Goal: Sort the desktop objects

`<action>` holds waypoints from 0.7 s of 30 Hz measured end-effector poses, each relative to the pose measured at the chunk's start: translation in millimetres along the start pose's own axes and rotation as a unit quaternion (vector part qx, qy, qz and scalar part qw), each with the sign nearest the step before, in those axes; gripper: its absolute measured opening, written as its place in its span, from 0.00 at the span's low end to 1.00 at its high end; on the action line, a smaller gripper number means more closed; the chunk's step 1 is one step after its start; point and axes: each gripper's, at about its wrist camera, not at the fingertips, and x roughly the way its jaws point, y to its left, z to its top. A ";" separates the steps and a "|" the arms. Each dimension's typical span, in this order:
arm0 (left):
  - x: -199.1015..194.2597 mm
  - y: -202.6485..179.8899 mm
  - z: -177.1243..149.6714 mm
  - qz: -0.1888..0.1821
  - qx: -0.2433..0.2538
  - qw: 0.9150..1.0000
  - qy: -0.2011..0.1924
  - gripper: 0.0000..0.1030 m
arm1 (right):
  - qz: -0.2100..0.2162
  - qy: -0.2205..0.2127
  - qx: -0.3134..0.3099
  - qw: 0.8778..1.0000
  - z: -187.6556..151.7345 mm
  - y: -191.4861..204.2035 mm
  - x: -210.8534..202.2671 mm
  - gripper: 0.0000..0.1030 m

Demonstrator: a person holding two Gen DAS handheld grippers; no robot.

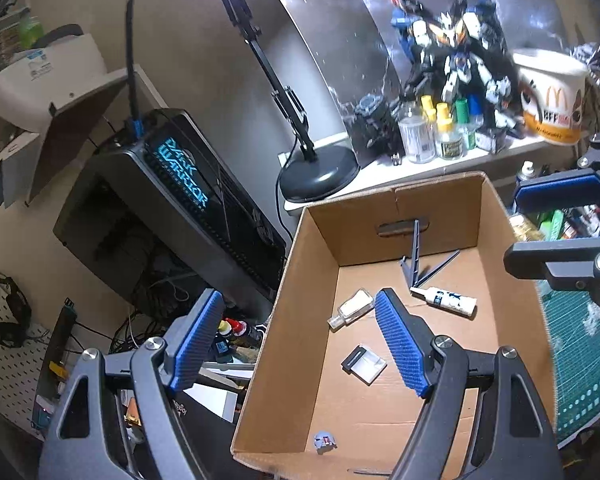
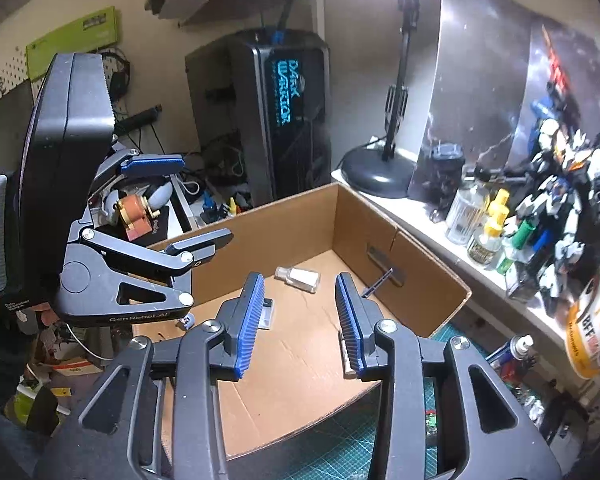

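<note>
I am holding both grippers spread and carrying nothing over the cardboard box (image 1: 440, 200), the left gripper (image 1: 300, 344) at its near-left wall, the right gripper (image 2: 300, 320) above its floor. Ahead of my left fingers are lying a clear flat bottle (image 1: 350, 307), a white glue tube (image 1: 446, 300), a small clear case (image 1: 364, 363) and a grey stand (image 1: 414, 256), seemingly gathered for sorting. Only the left view is showing a small rounded model part (image 1: 324, 442) in the near corner; the right view alone is catching a spray can (image 2: 514, 350) outside on the green cutting mat (image 2: 340, 440).
</note>
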 end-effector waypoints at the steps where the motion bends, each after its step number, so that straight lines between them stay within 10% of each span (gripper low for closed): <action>1: -4.5 0.9 -0.7 0.000 -0.003 1.000 -0.004 0.77 | -0.002 -0.004 -0.001 1.000 -0.4 2.3 -5.0 0.34; 21: -86.1 3.7 -22.7 0.022 -0.052 0.993 -0.108 0.85 | -0.051 -0.087 -0.003 0.995 -29.6 37.5 -97.4 0.38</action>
